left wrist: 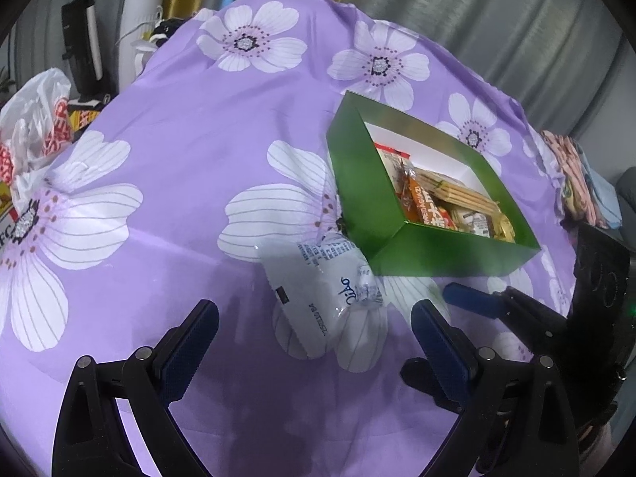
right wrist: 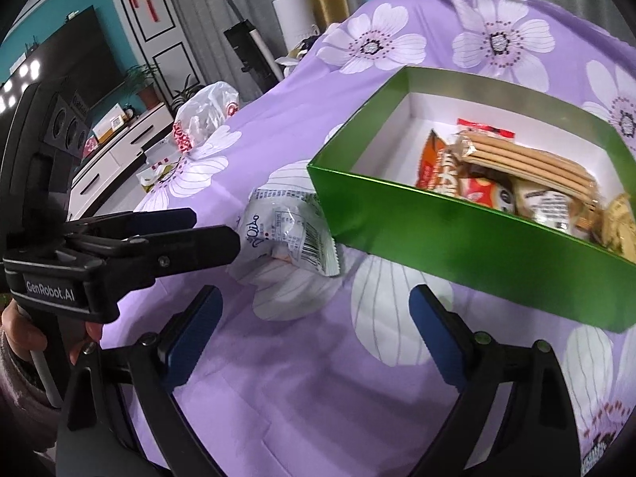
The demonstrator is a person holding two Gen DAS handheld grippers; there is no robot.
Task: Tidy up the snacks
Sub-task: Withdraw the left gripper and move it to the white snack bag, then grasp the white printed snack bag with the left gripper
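- The left gripper point(left wrist: 314, 334) has its fingers spread wide and empty, poised low over the white snack packet point(left wrist: 322, 278), which sits between and just beyond the blue pads point(left wrist: 190, 349).
- The right gripper point(right wrist: 314, 326) is likewise wide open and holds nothing; it hangs near the green box.
- The purple floral cloth point(left wrist: 190, 167) covers the whole surface.
- The green box point(right wrist: 449, 234) already holds several wrapped snacks, biscuit sticks among them.
- The packet lies on the cloth, touching or just beside the box's near corner, outside it.
- It looks light, puffy and crinkly, with slick film that could slip; a gentle pinch across its middle or at a crimped end seam seems safest, since the contents may crush.
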